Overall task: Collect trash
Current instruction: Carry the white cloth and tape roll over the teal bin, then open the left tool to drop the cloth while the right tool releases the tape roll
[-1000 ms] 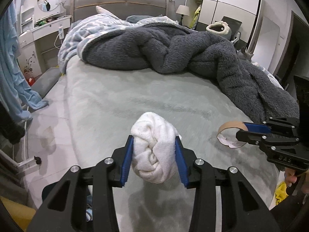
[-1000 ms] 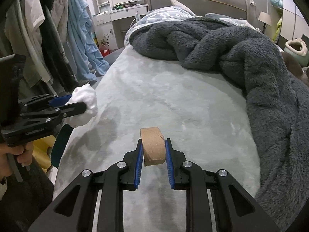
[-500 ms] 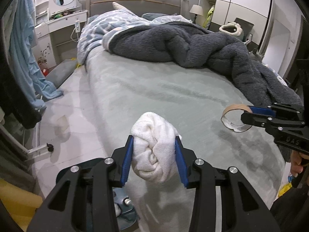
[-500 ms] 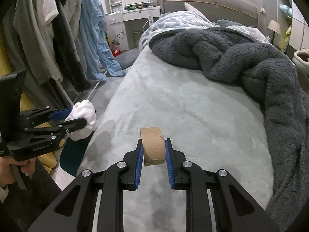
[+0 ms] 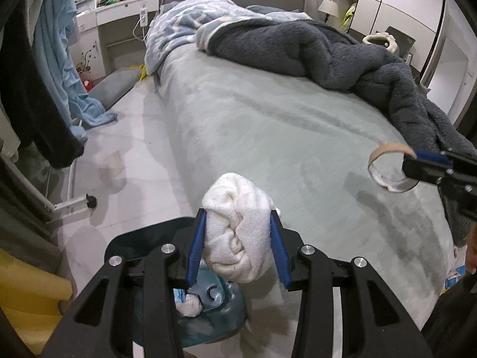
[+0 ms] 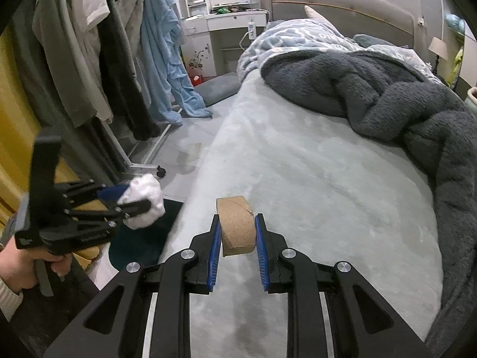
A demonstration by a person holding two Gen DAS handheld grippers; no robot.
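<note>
Our left gripper (image 5: 238, 238) pinches a crumpled white cloth wad (image 5: 238, 229) between its blue pads, held above the dark teal round bin (image 5: 125, 241) on the floor beside the pale green bed (image 5: 268, 125). Our right gripper (image 6: 237, 238) clamps a brown cardboard tape ring (image 6: 237, 228) over the bed's near edge.

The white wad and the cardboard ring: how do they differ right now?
The white wad is soft, crumpled tissue or cloth; the cardboard ring is a brown, hollow hoop. The wad, in the left gripper, hangs by the teal bin; the ring, in the right gripper, hangs over the bed. Both are clamped and airborne.
</note>
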